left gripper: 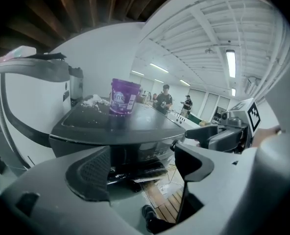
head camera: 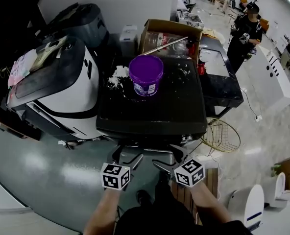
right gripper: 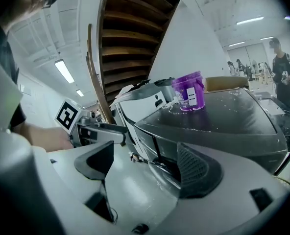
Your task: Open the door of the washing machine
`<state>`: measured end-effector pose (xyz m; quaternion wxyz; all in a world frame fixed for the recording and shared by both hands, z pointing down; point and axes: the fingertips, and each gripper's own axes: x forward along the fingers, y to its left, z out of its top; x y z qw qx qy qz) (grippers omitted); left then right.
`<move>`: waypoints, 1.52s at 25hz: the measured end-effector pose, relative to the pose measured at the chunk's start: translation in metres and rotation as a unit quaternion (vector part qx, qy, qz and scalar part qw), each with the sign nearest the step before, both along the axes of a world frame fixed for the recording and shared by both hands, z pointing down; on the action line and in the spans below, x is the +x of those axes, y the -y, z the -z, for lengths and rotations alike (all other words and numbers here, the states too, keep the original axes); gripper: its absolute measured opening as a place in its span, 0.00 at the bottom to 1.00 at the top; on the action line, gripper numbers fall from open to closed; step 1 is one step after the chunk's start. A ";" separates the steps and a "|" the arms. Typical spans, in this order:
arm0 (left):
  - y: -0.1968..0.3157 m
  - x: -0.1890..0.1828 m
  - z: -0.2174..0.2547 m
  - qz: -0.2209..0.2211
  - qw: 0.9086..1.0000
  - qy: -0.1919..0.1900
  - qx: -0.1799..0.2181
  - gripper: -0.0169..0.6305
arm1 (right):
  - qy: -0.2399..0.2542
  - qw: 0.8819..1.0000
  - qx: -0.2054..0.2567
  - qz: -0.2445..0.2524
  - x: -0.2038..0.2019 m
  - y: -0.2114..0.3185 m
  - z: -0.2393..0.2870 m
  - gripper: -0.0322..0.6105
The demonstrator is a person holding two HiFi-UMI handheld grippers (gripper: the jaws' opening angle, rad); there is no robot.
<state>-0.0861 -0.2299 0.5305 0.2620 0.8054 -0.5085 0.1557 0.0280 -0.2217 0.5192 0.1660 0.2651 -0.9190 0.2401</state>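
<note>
Both my jaws wide open, nothing in them, at the washer's front.
My left gripper point(left gripper: 142, 168) and right gripper point(right gripper: 147, 165) are side by side, just below the front edge of the dark washer point(head camera: 152, 112) straight ahead; can't tell if they touch it. A purple tub point(head camera: 146, 75) stands on its top, white powder point(head camera: 116, 76) beside it.

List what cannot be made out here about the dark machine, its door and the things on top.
- Door of the dark machine: head view, hidden beneath its own top; gripper views, the front is dark and partly behind the jaws.
- Print on the purple bucket: too small in all views.
- Contents of the cardboard box: head view, small and jumbled.
</note>
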 end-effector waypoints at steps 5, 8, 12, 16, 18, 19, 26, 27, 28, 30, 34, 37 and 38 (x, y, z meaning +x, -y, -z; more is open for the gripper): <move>0.008 0.014 -0.040 -0.011 0.999 -0.008 -0.032 0.68 | -0.025 0.999 -0.031 -0.007 0.014 0.008 -0.035 0.69; 0.010 0.024 -0.060 -0.019 0.998 -0.011 -0.053 0.68 | -0.035 0.998 -0.050 -0.014 0.023 0.011 -0.051 0.69; 0.011 0.035 -0.069 -0.026 0.998 -0.019 -0.056 0.68 | -0.059 0.996 -0.068 -0.022 0.038 0.008 -0.068 0.69; 0.004 0.045 -0.080 -0.046 0.996 -0.028 -0.065 0.68 | -0.072 0.993 -0.082 -0.055 0.052 0.001 -0.082 0.68; -0.003 0.051 -0.088 -0.059 0.995 -0.025 -0.077 0.68 | -0.070 0.991 -0.093 -0.071 0.058 -0.003 -0.090 0.67; -0.005 0.055 -0.092 -0.062 0.994 -0.023 -0.082 0.68 | -0.068 0.990 -0.099 -0.075 0.061 -0.006 -0.094 0.67; -0.009 0.076 -0.117 -0.042 0.993 -0.015 -0.112 0.68 | -0.088 0.989 -0.114 -0.045 0.084 -0.005 -0.136 0.65; -0.006 0.078 -0.122 -0.040 0.993 -0.011 -0.115 0.68 | -0.093 0.989 -0.112 -0.041 0.086 0.001 -0.142 0.65; -0.003 0.080 -0.126 -0.038 0.992 -0.007 -0.118 0.68 | -0.095 0.988 -0.112 -0.039 0.088 0.006 -0.148 0.64; 0.001 0.082 -0.135 -0.031 0.992 -0.002 -0.124 0.68 | -0.098 0.988 -0.116 -0.037 0.091 0.014 -0.161 0.64; 0.010 0.086 -0.152 -0.018 0.991 0.003 -0.135 0.68 | -0.113 0.985 -0.125 -0.030 0.097 0.024 -0.193 0.61; 0.019 0.087 -0.162 -0.016 0.990 0.009 -0.141 0.68 | -0.136 0.982 -0.127 -0.017 0.101 0.035 -0.219 0.60; 0.021 0.088 -0.165 -0.014 0.989 0.010 -0.144 0.68 | -0.143 0.981 -0.129 -0.012 0.103 0.037 -0.225 0.59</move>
